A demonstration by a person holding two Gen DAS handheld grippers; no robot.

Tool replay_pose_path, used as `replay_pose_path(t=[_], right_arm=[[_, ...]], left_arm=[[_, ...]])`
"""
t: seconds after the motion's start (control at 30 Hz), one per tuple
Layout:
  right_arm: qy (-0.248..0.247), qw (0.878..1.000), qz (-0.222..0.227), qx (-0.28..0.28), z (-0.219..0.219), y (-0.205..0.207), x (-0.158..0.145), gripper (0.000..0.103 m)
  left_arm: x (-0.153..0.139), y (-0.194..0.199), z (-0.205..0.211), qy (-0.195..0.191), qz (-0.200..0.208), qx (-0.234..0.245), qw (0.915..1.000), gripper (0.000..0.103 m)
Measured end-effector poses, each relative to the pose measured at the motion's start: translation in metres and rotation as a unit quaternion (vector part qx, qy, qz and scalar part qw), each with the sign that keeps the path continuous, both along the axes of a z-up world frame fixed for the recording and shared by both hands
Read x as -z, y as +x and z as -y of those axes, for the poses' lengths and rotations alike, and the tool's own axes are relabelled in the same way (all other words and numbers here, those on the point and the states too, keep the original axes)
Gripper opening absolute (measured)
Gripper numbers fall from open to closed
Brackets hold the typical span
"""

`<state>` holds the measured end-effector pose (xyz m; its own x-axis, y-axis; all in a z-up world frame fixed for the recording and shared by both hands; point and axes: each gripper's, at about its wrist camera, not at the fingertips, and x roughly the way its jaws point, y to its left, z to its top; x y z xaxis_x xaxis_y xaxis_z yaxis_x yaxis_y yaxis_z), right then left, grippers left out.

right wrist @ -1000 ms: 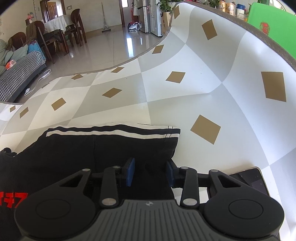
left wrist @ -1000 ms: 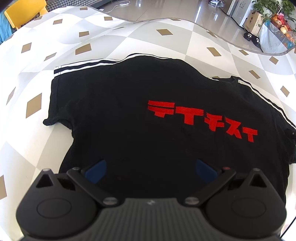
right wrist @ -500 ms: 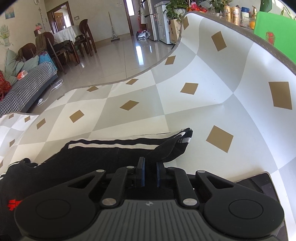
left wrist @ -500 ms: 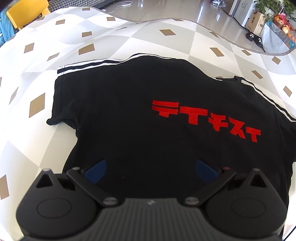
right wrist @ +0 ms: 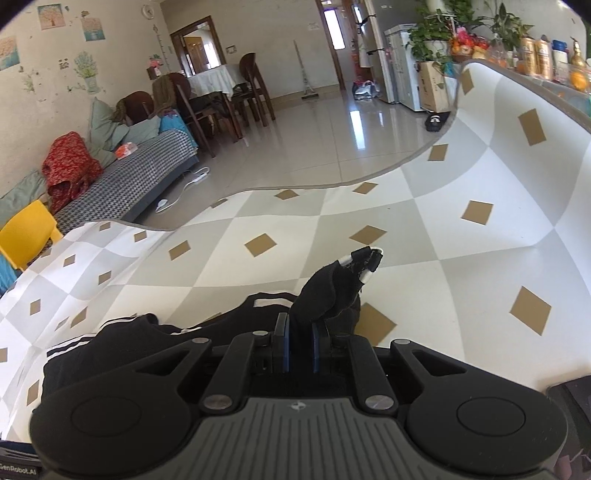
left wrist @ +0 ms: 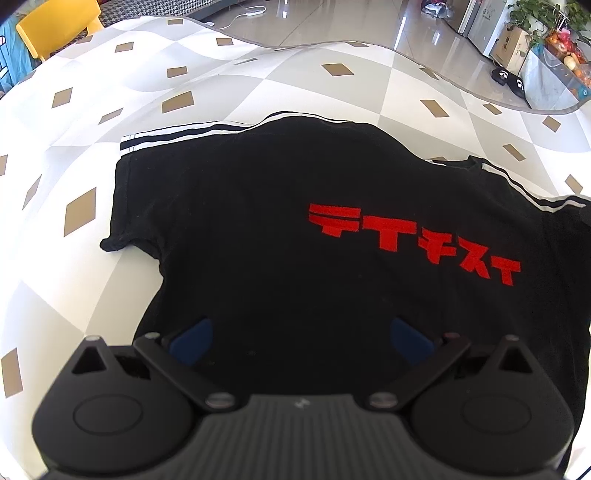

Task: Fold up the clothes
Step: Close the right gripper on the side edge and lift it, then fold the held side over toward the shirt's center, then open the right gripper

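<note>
Sleeve (right wrist: 334, 291) raised since — right gripper (right wrist: 300, 345) clamped

A desk (right wrist: 480, 266) with a white-and-grey diamond cover takes the near ground. A yellow chair (right wrist: 26, 232) stands at its far left, beside a checked sofa (right wrist: 140, 177). Farther off are a dining table (right wrist: 210, 79) with wooden chairs and, far right, potted plants (right wrist: 443, 29).

A lived-in home's living and dining room: a checked sofa (right wrist: 122, 177) piled with clothes, a dining table (right wrist: 210, 79) with wooden chairs (right wrist: 255, 88), potted plants (right wrist: 436, 33), a fridge (right wrist: 373, 48), a glossy tiled floor (right wrist: 332, 147) and pictures (right wrist: 50, 16) on the wall.
</note>
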<state>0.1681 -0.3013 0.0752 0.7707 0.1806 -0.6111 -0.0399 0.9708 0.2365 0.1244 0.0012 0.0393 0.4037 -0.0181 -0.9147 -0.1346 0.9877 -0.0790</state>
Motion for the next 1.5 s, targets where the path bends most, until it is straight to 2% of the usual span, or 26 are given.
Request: replay_pose_path(t=[0.2, 0.3, 0.37, 0.47, 0.6, 0.73, 0.87, 1.13, 1.37, 1.5], right_arm=[[0.009, 0.996, -0.013, -0.086, -0.034, -0.002, 0.01, 0.018], [-0.001, 0.993, -0.006, -0.122, -0.048, -0.005, 0.008, 0.03], [0.001, 0.991, 0.005, -0.131, -0.049, -0.009, 0.005, 0.033], [0.003, 0.993, 0.005, -0.12, -0.044, -0.008, 0.001, 0.034], [-0.006, 0.997, -0.005, -0.076, -0.028, -0.004, -0.001, 0.035], [-0.007, 0.999, -0.04, -0.036, -0.011, 0.0, 0.004, 0.035], [-0.014, 0.997, -0.069, -0.036, -0.003, -0.002, 0.008, 0.035], [-0.058, 0.988, -0.108, -0.092, -0.014, -0.015, 0.02, 0.035], [-0.116, 0.971, -0.151, -0.142, -0.037, -0.025, 0.043, 0.036], [-0.164, 0.963, -0.135, -0.168, -0.049, -0.033, 0.046, 0.042]], left_arm=[[0.0, 0.0, -0.003, 0.0, -0.001, -0.005, 1.0, 0.103], [0.0, 0.0, -0.004, 0.0, 0.0, -0.004, 1.0, 0.103], [-0.001, 0.0, -0.004, 0.0, 0.001, -0.003, 1.0, 0.103], [-0.001, 0.001, -0.004, 0.0, 0.002, -0.004, 1.0, 0.103], [-0.002, 0.0, -0.005, 0.002, 0.003, -0.005, 1.0, 0.103], [-0.003, 0.0, -0.006, 0.006, 0.005, -0.008, 0.9999, 0.103], [-0.003, 0.0, -0.009, 0.008, 0.004, -0.012, 0.9999, 0.103], [-0.004, -0.001, -0.011, 0.01, 0.006, -0.012, 0.9999, 0.103], [-0.002, -0.002, -0.014, 0.018, 0.002, -0.015, 0.9997, 0.103], [0.003, -0.003, -0.023, 0.016, -0.01, -0.028, 0.9994, 0.103]])
